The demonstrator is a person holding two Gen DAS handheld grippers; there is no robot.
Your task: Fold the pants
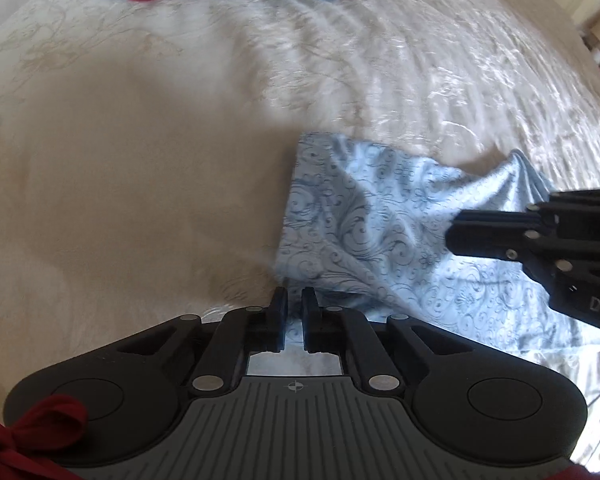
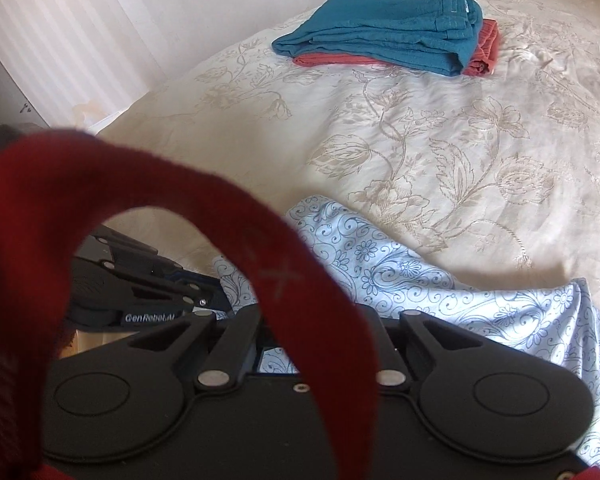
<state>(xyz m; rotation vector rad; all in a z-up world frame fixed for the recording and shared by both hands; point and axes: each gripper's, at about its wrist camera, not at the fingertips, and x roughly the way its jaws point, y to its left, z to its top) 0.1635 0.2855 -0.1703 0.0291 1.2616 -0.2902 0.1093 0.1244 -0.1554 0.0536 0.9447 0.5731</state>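
Light blue pants (image 1: 380, 220) with a dark swirl print lie rumpled on a cream bedspread (image 1: 120, 140). At their near left edge my left gripper (image 1: 294, 296) points steeply down, its jaws nearly together with the cloth edge running in between them. My right gripper (image 1: 454, 232) comes in from the right over the pants, where a fold of cloth stands up against its fingers. I cannot tell whether it grips. In the right wrist view a red strap (image 2: 280, 272) hides the right fingers; the pants (image 2: 420, 288) spread ahead, and the left gripper (image 2: 216, 294) is at the left.
A folded teal garment (image 2: 380, 36) lies on a coral one (image 2: 484, 56) at the far side of the bed. Bare floral bedspread (image 2: 460, 140) stretches between that stack and the pants. A striped wall (image 2: 60, 40) runs along the bed's left edge.
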